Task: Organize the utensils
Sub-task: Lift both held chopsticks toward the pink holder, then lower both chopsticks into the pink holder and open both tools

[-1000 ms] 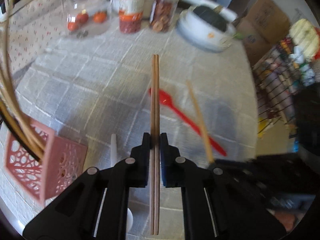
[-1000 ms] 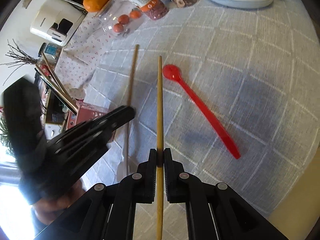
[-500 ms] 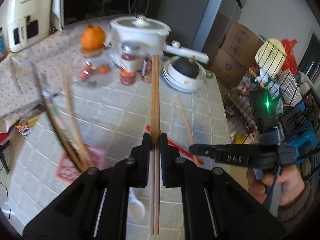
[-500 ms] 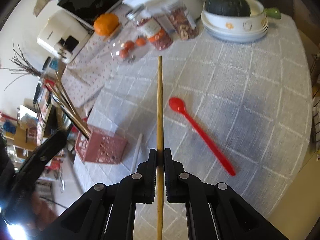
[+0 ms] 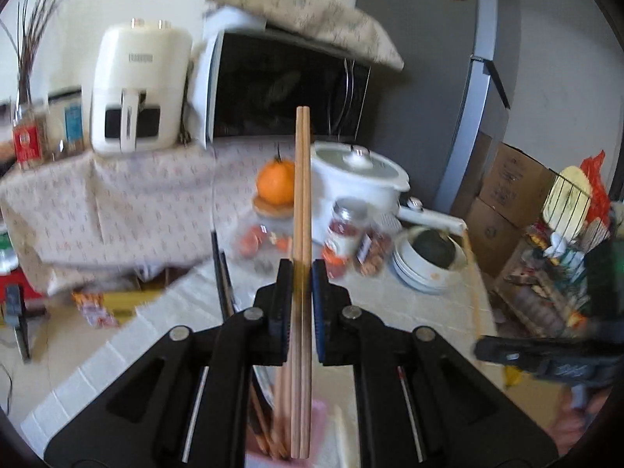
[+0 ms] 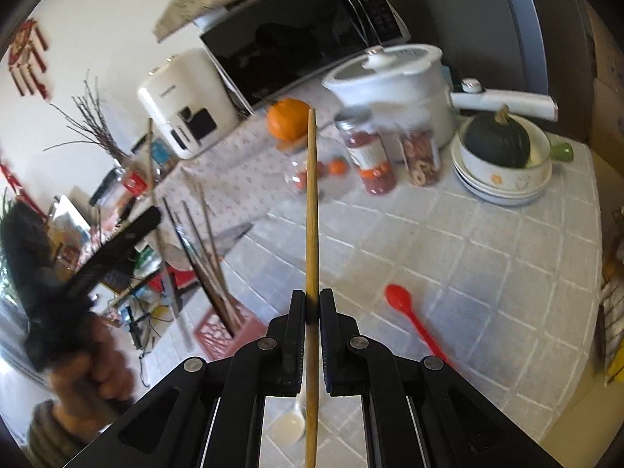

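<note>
The left tool (image 5: 301, 273) is clamping a pair of wooden chopsticks (image 5: 302, 195) between its jaws, and they are sticking straight out ahead of it, above the pink basket (image 5: 273, 456) at the bottom edge of its view. The right tool (image 6: 312, 304) is gripping a single chopstick (image 6: 312, 195), which is pointing out over the tiled surface (image 6: 487, 257). More chopsticks (image 6: 206, 249) are standing tilted in the pink basket (image 6: 218, 331) at the surface's left edge. A red spoon (image 6: 413, 319) is lying on the surface just right of the right tool, and a white spoon (image 6: 290, 423) is lying below its jaws. A hand (image 6: 89, 374) is holding the left tool's handle.
</note>
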Tool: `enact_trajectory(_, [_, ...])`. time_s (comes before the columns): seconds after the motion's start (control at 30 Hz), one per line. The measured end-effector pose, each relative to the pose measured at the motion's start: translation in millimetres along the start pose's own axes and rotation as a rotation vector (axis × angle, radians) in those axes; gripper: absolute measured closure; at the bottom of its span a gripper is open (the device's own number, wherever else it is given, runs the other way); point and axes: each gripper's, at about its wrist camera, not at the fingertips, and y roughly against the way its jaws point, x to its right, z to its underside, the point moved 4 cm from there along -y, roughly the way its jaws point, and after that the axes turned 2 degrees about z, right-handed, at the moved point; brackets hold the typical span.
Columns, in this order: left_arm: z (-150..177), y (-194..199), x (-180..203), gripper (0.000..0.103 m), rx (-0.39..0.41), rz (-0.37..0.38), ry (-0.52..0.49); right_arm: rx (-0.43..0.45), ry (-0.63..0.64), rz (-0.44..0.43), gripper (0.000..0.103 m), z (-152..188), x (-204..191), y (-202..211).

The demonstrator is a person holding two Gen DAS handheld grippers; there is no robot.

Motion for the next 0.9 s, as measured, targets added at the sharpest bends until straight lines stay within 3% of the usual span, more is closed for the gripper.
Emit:
enact_trajectory(0.13, [12, -4, -10, 0.092, 0.065, 0.006, -0.007, 0.045, 0.017, -0.018, 0.096, -5, -6, 6])
enact_trajectory(0.4, [38, -12, -21, 0.092, 0.114, -0.017, 0.007, 0.058, 0.061, -0.025, 0.096, -4, -23, -2])
enact_trajectory(0.63, [52, -10, -20, 0.092, 0.110, -0.029, -0.009, 0.082, 0.071, -0.031, 0.096, -6, -32, -7])
enact_trajectory(0.9, [57, -1, -25, 0.092, 0.046, -0.048, -0.014, 0.125, 0.086, -0.041, 0.096, -7, -47, -4])
